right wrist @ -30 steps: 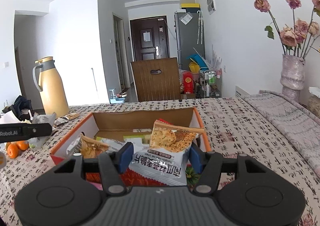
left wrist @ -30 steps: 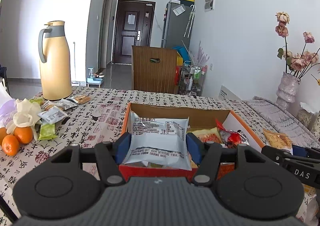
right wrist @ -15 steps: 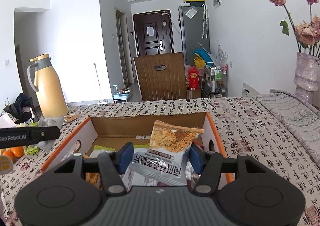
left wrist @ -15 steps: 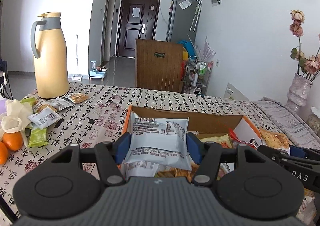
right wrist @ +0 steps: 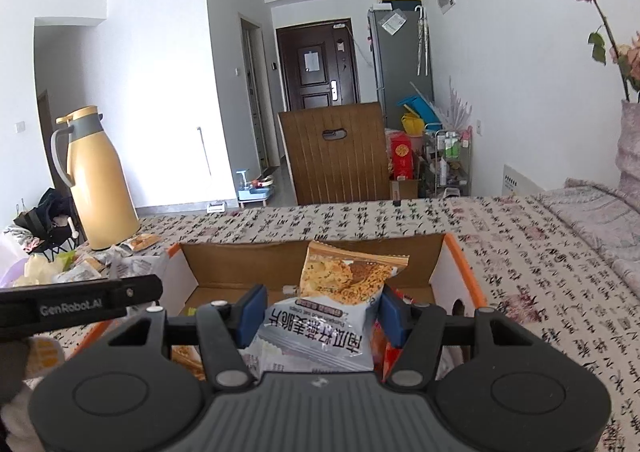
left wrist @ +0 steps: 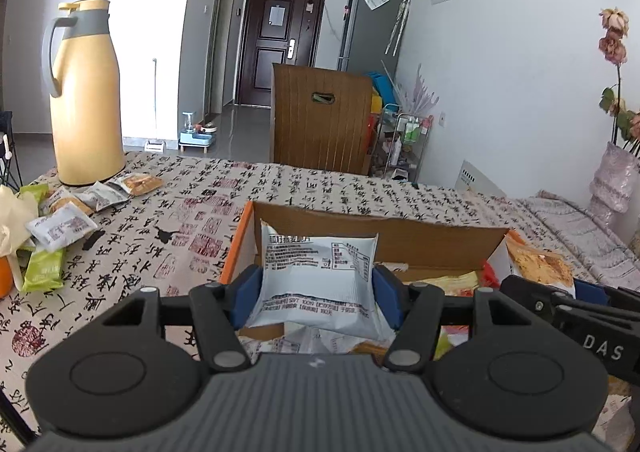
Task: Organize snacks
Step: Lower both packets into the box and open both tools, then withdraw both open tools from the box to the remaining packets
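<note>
My left gripper [left wrist: 318, 294] is shut on a white snack packet [left wrist: 318, 280] with printed text, held over the left half of an orange-rimmed cardboard box [left wrist: 372, 226]. My right gripper [right wrist: 318, 310] is shut on an orange-and-white chips packet [right wrist: 340, 300], held over the same box [right wrist: 312, 256]. Several other packets lie inside the box, mostly hidden by the grippers. The right gripper's body [left wrist: 580, 316] shows at the right edge of the left wrist view, and the left gripper's body [right wrist: 80, 302] at the left of the right wrist view.
A yellow thermos jug [left wrist: 86, 100] stands at the table's far left, with loose snack packets [left wrist: 64, 228] and green packets [left wrist: 44, 270] near it. A wooden chair back [left wrist: 320, 118] stands behind the table. A vase of dried flowers [left wrist: 614, 176] stands at the right.
Both grippers have moved forward and a little down with their packets, from the box's near edge to over its inside. The jaws have not changed.
</note>
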### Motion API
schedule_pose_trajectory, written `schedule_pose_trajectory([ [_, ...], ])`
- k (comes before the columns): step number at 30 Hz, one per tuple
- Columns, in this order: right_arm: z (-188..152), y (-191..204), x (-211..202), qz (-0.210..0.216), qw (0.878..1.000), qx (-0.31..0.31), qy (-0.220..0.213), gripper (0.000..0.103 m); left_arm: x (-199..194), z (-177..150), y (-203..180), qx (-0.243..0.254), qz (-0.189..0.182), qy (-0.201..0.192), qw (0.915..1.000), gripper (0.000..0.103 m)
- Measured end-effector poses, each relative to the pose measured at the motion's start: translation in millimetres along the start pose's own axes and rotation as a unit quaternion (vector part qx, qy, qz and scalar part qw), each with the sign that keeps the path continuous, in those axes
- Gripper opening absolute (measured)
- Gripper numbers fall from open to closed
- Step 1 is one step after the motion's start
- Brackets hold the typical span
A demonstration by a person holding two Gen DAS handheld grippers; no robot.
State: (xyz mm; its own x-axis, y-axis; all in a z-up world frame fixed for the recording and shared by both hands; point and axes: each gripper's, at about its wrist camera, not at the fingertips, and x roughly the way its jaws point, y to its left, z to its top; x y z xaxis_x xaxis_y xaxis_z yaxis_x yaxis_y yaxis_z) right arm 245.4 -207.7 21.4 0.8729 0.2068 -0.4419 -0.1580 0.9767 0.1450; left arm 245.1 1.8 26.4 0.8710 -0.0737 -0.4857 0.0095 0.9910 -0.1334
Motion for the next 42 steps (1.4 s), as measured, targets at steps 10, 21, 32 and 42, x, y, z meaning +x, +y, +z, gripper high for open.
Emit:
schedule_pose_trajectory([
  [10, -8.0, 1.5, 1.7, 0.000, 1.000, -0.011, 0.011, 0.059, -0.1, -6.2, 13.1, -0.013, 0.001, -0.014, 0.9998, 0.068],
  [21, -7.9, -10.2, -3.9, -0.020, 1.000, 0.020, 0.007, 0.103, -16.8, -3.9, 21.6, -0.044, 0.023, -0.054, 0.9973, 0.103],
  [32, -11.3, -8.2, -2.0, -0.024, 1.000, 0.016, 0.014, 0.103, -12.1, -5.2, 23.0, -0.046, 0.026, -0.046, 0.9975, 0.103],
  [42, -8.4, -6.4, -3.8, -0.024, 1.000, 0.012, 0.010, 0.103, -13.5, -1.1, 19.1, -0.044, 0.028, -0.042, 0.9977, 0.103],
])
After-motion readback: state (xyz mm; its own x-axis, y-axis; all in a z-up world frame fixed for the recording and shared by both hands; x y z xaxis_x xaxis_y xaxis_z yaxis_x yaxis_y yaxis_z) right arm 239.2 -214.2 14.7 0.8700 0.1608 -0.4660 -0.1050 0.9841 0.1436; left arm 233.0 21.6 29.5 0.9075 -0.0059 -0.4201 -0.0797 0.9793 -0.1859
